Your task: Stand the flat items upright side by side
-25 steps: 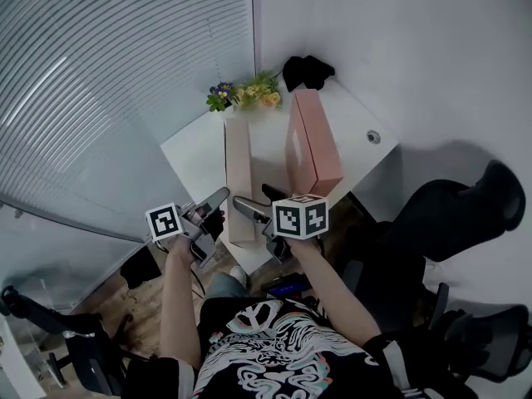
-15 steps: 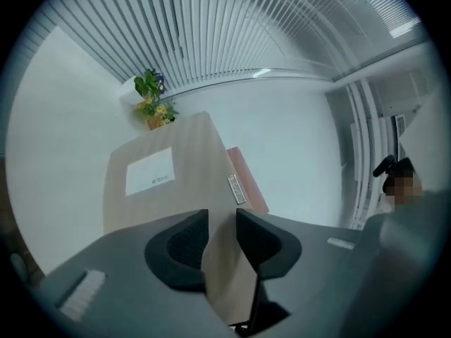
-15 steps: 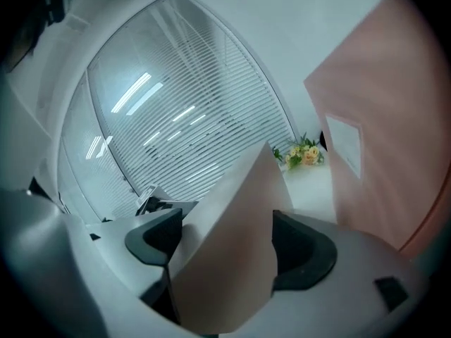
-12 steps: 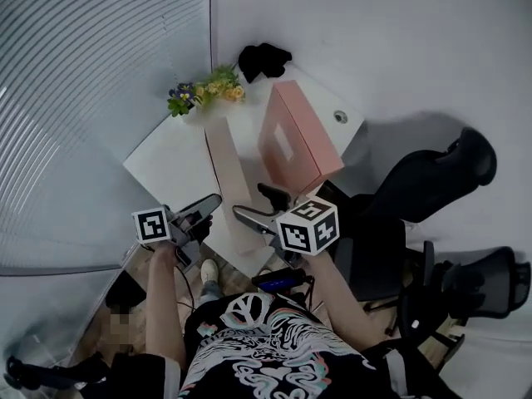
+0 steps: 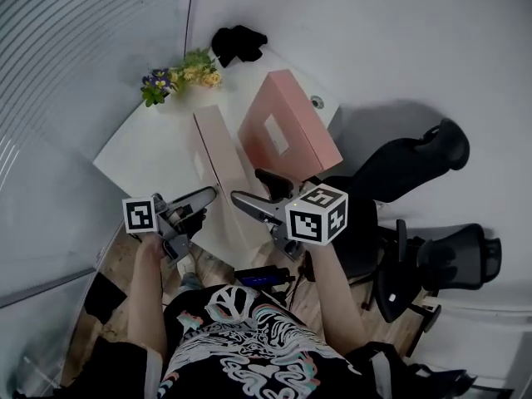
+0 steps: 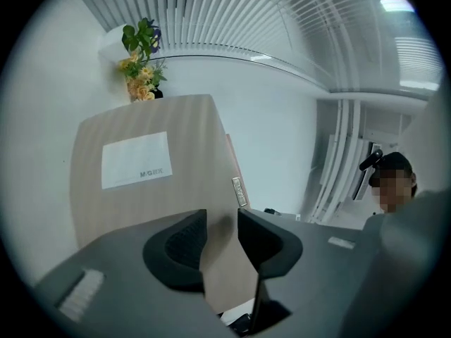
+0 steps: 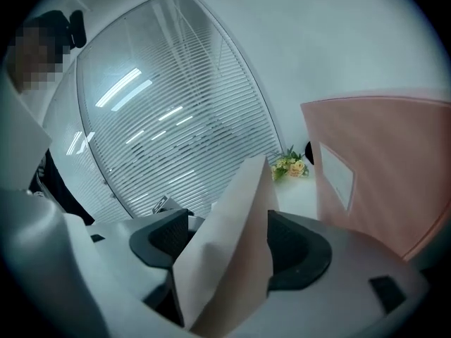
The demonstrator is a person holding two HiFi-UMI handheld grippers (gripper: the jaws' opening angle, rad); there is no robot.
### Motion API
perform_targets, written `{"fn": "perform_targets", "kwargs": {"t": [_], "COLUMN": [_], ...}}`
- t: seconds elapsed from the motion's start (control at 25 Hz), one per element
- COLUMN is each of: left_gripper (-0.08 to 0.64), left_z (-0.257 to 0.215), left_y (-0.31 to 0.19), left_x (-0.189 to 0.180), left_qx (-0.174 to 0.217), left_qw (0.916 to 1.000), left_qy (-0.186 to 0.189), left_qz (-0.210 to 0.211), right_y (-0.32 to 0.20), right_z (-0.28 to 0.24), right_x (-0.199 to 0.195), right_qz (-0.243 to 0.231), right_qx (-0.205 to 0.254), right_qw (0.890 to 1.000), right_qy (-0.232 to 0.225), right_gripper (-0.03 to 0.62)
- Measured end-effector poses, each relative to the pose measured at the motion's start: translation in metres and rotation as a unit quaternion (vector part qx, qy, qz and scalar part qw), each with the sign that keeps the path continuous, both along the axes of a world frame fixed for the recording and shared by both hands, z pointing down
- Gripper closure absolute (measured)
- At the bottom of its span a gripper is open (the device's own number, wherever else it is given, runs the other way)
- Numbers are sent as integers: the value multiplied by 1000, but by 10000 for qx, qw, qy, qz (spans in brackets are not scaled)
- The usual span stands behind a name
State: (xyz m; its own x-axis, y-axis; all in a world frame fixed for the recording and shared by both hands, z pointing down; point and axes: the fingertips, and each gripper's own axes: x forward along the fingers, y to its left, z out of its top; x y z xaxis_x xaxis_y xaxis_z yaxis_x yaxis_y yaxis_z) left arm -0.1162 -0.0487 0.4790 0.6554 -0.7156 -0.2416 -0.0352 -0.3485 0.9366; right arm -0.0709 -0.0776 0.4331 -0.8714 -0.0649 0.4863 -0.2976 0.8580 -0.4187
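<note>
A beige flat file box [image 5: 218, 152] with a white label [image 6: 135, 159] rests on the white table [image 5: 141, 144], its near end over the front edge. Beside it on the right a pink file box [image 5: 283, 131] stands on its edge. My left gripper [image 5: 206, 206] is shut on the beige box's near edge [image 6: 224, 189]. At the same end my right gripper [image 5: 248, 185] has the box's thickness [image 7: 232, 245] between its pads. Its jaws have just been closing, and both pads now touch the box. The pink box [image 7: 380, 182] rises to its right.
Yellow and purple flowers [image 5: 179, 77] and a black object [image 5: 237, 41] sit at the table's far corner. A cable grommet [image 5: 316, 102] is near the right edge. Two black office chairs [image 5: 399, 160] [image 5: 440, 252] stand on the right. A person's head shows in each gripper view.
The head view has swung, so the table sits further left. The beige box now shows more of its labelled face. Both grippers stay at its near end, the right one slightly higher.
</note>
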Motion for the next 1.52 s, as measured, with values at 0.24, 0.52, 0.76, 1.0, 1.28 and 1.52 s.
{"fn": "perform_targets", "kwargs": {"t": [0.24,0.52,0.76,1.0,1.28,1.52], "left_gripper": [437,403,368,368,368,370], "left_z": [8,32,35,38,37,40], "left_y": [-1,-10,-8,-6,-5,-4], "left_x": [-1,-17,-4,-2,-2,0], "left_qx": [92,-157,-54,-36,-51,-83], "left_qw": [9995,9909,9846,9828,9824,9822], "left_qy": [-156,-1337,-1720,-1768,-1783,-1770], "left_qz": [276,49,308,525,563,618], "right_y": [-14,-38,-49,-67,-73,-71], "right_z": [1,9,20,21,34,59], "right_x": [-24,-59,-75,-99,-121,-116], "right_qz": [160,380,356,443,206,258], "right_qx": [108,265,371,308,604,342], "right_qw": [9993,9963,9912,9876,9754,9636], "right_qy": [318,723,1217,1477,2112,2638], "right_gripper": [241,236,205,204,196,235]}}
